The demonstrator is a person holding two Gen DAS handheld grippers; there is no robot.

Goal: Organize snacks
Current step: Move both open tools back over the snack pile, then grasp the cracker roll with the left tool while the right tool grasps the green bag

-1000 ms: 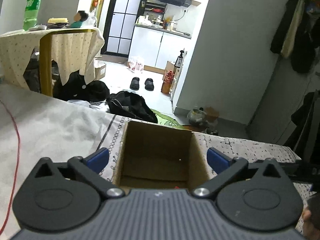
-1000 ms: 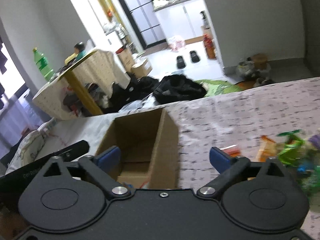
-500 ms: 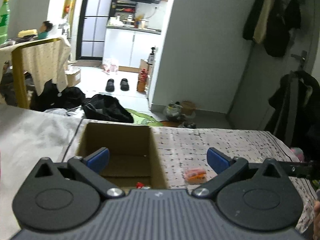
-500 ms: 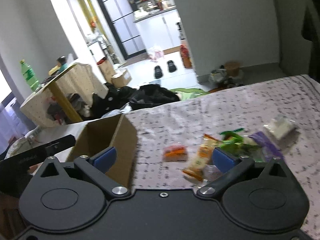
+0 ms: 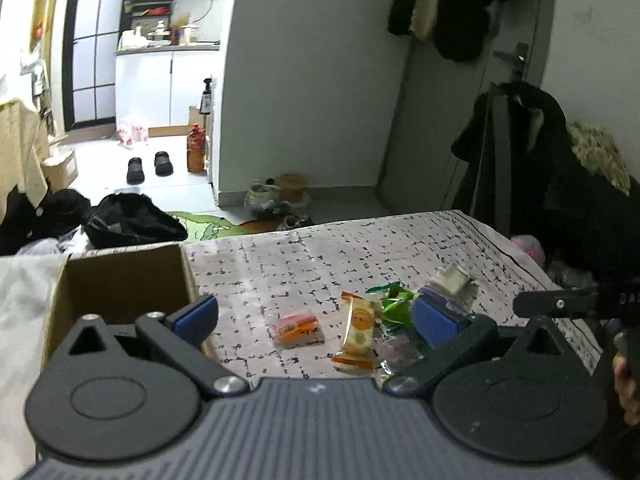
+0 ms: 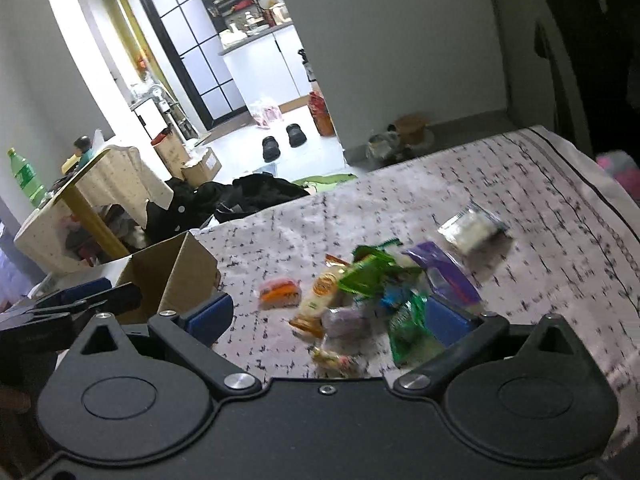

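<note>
An open cardboard box [image 5: 120,276] stands on the patterned cloth at the left; it also shows in the right wrist view [image 6: 172,276]. A heap of wrapped snacks lies to its right: an orange packet [image 5: 298,326], a yellow packet [image 5: 358,334], green wrappers [image 5: 394,302], a purple packet [image 6: 448,272] and a white packet [image 5: 450,280]. My left gripper [image 5: 314,316] is open and empty above the orange and yellow packets. My right gripper [image 6: 326,314] is open and empty above the heap.
The patterned cloth [image 5: 320,256] covers the surface, with its far edge [image 5: 360,226] dropping to the floor. Black bags [image 5: 128,224], shoes [image 5: 148,164] and a draped table [image 6: 92,196] stand beyond. Dark coats [image 5: 560,184] hang at the right.
Both grippers have swung right, away from the box and over the snack heap. Both stay open and empty.
</note>
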